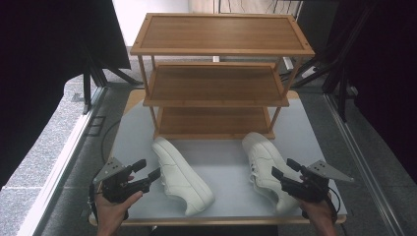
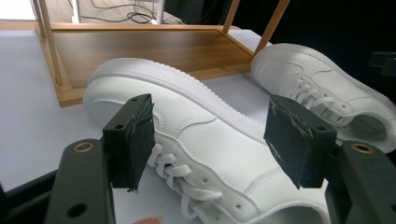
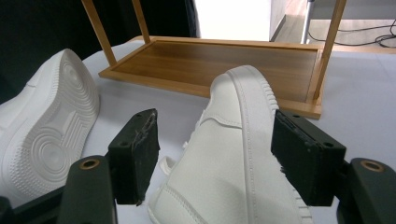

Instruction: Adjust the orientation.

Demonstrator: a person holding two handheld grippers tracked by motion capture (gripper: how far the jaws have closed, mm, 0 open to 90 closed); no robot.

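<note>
Two white shoes lie on their sides on the grey table (image 1: 133,142), in front of a three-tier wooden rack (image 1: 216,78).

The left shoe (image 1: 181,176) lies just in front of the rack's bottom shelf (image 1: 214,122), its toe toward the rack and its heel toward the near edge. In the left gripper view this shoe (image 2: 205,154) shows its laced upper, with the laces trailing onto the table. The left gripper (image 1: 146,173) sits just beside it on the left, held in the left hand (image 1: 114,209). Its jaws stand wide apart and hold nothing; in its own view the left gripper (image 2: 212,140) frames the shoe's side between the pads, but neither pad seems to touch the leather, though the angle makes this hard to judge.

The right shoe (image 1: 265,167) lies near the rack's right front leg, toe toward the rack. From the right gripper view the right shoe (image 3: 233,158) runs up between the jaws with its sole edge on the right. The right gripper (image 1: 285,169), in the right hand (image 1: 319,214), is at the shoe's heel end. Its jaws are fully spread with nothing gripped; in its own view the right gripper (image 3: 215,154) has a clear gap between its left pad and the shoe, and the right pad stands close by the sole rim.

The two shoes are well apart, with bare table between them.
</note>
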